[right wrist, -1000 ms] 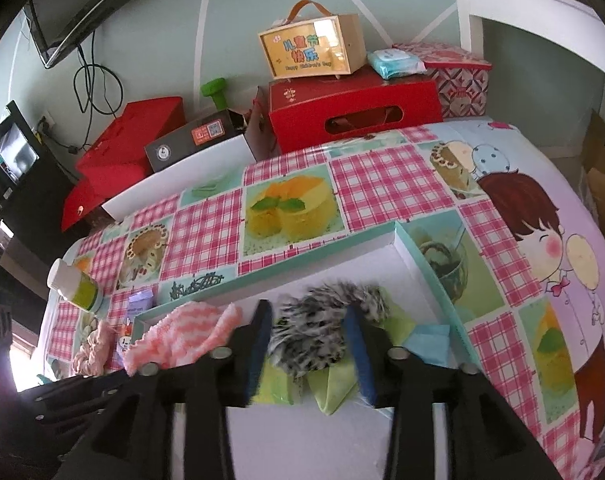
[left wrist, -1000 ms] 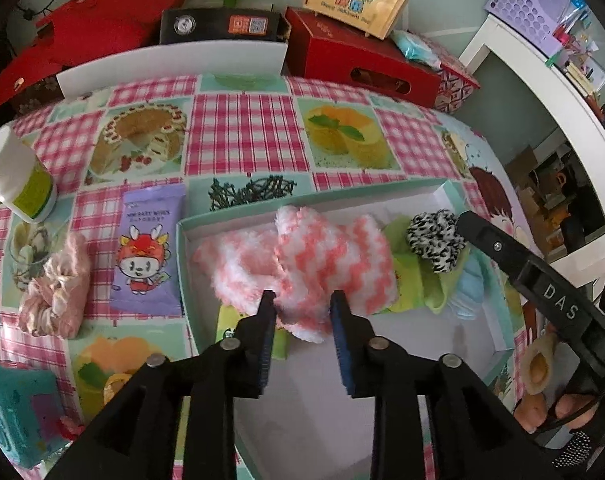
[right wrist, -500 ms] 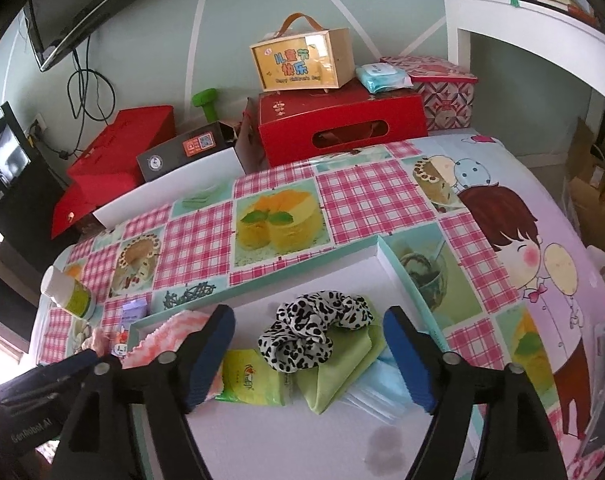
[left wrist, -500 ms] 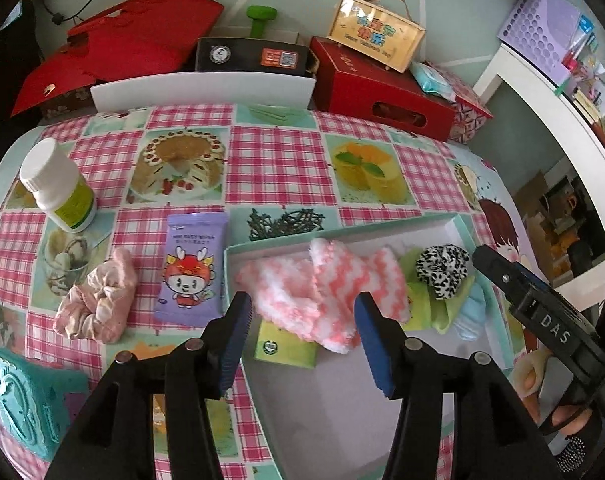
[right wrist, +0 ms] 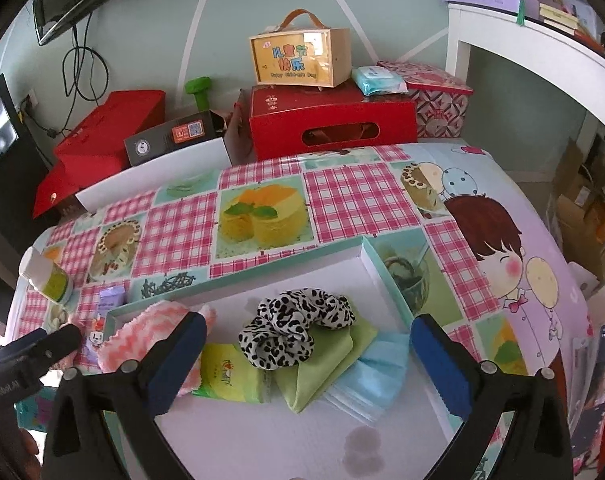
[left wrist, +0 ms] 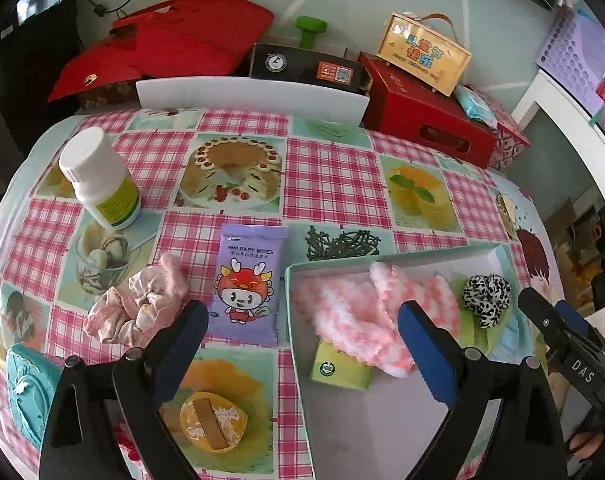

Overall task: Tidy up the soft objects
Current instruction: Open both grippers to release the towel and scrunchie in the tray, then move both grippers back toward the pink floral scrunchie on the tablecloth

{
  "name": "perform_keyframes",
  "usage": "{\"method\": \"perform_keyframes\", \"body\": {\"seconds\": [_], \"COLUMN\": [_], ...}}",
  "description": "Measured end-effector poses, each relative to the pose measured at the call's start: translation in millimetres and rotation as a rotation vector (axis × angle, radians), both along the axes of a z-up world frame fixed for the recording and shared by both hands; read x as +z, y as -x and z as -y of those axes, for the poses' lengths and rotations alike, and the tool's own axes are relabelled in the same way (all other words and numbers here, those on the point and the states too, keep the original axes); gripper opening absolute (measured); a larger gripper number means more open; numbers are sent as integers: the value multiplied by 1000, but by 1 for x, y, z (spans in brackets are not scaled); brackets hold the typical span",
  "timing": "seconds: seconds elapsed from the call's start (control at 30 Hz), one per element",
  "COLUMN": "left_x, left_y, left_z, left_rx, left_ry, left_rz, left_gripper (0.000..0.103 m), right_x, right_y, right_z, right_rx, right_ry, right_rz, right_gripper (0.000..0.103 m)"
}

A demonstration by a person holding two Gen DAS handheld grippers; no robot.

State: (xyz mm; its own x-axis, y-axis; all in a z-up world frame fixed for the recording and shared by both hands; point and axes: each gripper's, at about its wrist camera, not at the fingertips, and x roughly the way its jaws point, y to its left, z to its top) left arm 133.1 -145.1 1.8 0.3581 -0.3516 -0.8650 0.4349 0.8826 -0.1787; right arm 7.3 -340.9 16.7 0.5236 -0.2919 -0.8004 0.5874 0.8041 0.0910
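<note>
Wipes pack (left wrist: 246,286) reading MINI BABY WIPES, fuzzy pink-white cloth (left wrist: 366,312) in tray (left wrist: 298,364), leopard scrunchie (right wrist: 292,328) – my left gripper (left wrist: 302,346) and right gripper (right wrist: 308,354) just spread wide, both holding nothing

From my left camera I can read "MINI BABY WIPES" on the purple wipes packet (left wrist: 247,286) lying on the counter; the smaller line under it is too fine for me to make out. On the right hand-held gripper (left wrist: 558,334), seen at the edge of that view, I read the white letters "DAS". From my right camera, the yellow gift box with a handle (right wrist: 300,56) carries large Chinese characters, "儿童节快乐", with a small English line below that looks like "Happy Children's Day". The black box (right wrist: 174,138) has an orange label with a QR code; I cannot read its print. The white bottle (left wrist: 98,178) has a green label, unreadable.
</note>
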Motion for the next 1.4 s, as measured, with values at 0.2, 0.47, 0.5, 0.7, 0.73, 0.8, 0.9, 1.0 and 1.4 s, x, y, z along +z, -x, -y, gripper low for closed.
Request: {"method": "perform_keyframes", "body": {"seconds": [0.2,0.47,0.5,0.7,0.73,0.8,0.9,1.0,1.4], "left_x": [-1,1,2,14,15,15,14,14,12], "left_y": [-2,-11,-13,-26,-27,-31,-36,-41,-55], "left_z": [-4,-18,-22,-54,-58,-66,-76,-88,-134], "left_rx": [14,37,48,143,155,178,204,236,364], "left_ry": [4,30,32,30,31,39,39,44,50], "left_rz": [-5,-20,-19,21,23,19,16,13,-1], "left_gripper": [96,96,96,96,96,96,96,96,96], "right_x": [0,1,2,16,16,15,14,16,11], "right_y": [-1,-1,-1,-1,-3,-7,-12,-17,-43], "right_z": [-2,-3,-3,-12,-14,-20,-26,-35,-77], "right_rx": [8,8,6,22,30,44,60,85,204], "right_ry": [7,12,16,19,18,21,20,13,-1], "right_rz": [-10,-28,-30,16,15,6,1,11,3], "right_gripper": [103,103,103,103,103,103,103,103,103]}}
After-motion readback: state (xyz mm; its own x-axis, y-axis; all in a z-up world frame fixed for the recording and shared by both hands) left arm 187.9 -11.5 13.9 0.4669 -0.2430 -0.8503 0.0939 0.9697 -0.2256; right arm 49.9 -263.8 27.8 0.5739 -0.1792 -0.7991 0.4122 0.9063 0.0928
